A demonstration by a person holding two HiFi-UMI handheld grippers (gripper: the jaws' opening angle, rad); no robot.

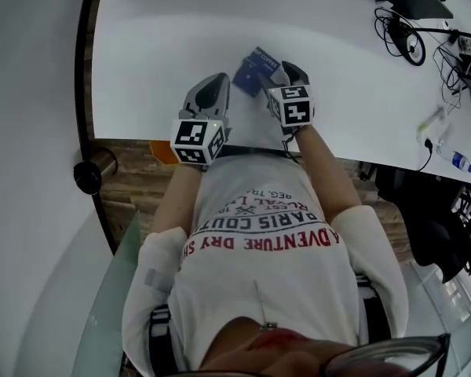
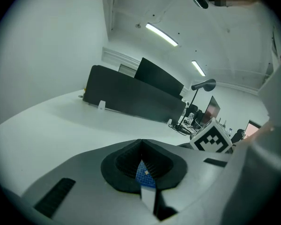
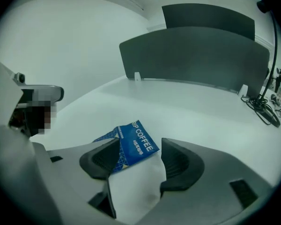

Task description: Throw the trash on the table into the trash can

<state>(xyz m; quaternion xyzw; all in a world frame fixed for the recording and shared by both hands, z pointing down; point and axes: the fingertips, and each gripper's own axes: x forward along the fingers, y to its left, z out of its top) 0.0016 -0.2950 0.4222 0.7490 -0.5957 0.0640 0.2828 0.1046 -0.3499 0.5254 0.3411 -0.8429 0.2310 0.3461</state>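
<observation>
Trash on the white table (image 1: 165, 45) is a blue coffee packet (image 1: 255, 71), lying flat near the near edge, just in front of the person's shirt. The right gripper (image 1: 286, 75) has its jaws spread wide on either side of the packet, the pads not pressing it. The left gripper (image 1: 218, 81) sits just left of the packet with its jaws drawn together at the tips; a sliver of blue shows in the slit behind them, and whether it is pinched cannot be told. Cables (image 1: 400, 38) lie at the far right.
</observation>
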